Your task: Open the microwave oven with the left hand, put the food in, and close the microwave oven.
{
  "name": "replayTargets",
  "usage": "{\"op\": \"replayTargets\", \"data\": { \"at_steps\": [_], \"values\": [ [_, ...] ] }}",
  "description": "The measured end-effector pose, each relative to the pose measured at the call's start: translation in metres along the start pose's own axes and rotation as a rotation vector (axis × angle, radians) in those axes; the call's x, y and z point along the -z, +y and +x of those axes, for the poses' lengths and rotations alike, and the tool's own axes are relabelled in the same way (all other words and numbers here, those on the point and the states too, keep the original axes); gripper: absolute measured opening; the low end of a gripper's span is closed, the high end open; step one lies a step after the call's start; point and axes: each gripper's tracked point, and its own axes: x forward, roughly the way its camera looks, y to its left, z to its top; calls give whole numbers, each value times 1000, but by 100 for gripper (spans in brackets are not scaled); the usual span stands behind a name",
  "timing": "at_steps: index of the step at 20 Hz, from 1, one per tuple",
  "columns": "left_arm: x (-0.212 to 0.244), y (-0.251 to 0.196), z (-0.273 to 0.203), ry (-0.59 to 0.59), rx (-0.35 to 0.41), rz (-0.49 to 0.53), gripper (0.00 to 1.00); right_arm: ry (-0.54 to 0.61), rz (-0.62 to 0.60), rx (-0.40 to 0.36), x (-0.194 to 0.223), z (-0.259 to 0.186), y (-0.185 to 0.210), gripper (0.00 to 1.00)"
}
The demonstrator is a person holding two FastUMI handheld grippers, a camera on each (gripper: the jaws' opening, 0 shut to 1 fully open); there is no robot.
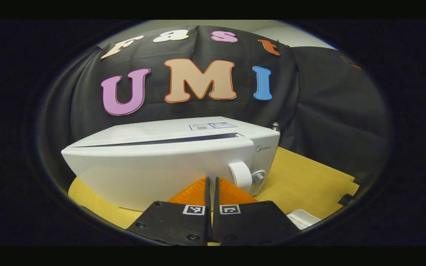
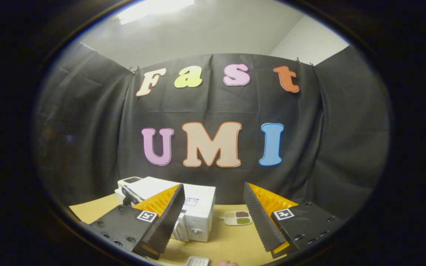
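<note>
In the left gripper view, the left tongs (image 1: 211,184) are seen pressed together, empty, just before the closed white microwave oven (image 1: 168,162), near its handle (image 1: 240,174) and dial (image 1: 258,177). Bare bench (image 1: 309,177) is seen right of the oven.

In the right gripper view, the right tongs (image 2: 213,218) are held wide apart, empty. The microwave oven (image 2: 198,210) stands behind them, with the food tray (image 2: 237,218) on open bench (image 2: 231,240) to the oven's right, apart from it.

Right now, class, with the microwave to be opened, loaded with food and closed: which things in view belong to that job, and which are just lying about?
For the job:
microwave, door shut
food tray, on the table beside the microwave
left tongs, shut
right tongs, open

Lying about:
white object near the table's front edge
table
</note>
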Motion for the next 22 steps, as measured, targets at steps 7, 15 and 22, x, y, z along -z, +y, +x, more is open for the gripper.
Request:
{"op": "replayTargets", "data": {
  "at_steps": [7,15,22],
  "values": [
    [3,-2,12,23,-6,-54,0,4,-10,1,3,6,1,98],
    [4,0,14,47,-3,-51,2,3,-52,-18,4,6,15,93],
    [-12,23,-44,1,-30,27,1,-16,-57,-14,0,4,21,99]
  ]
}}
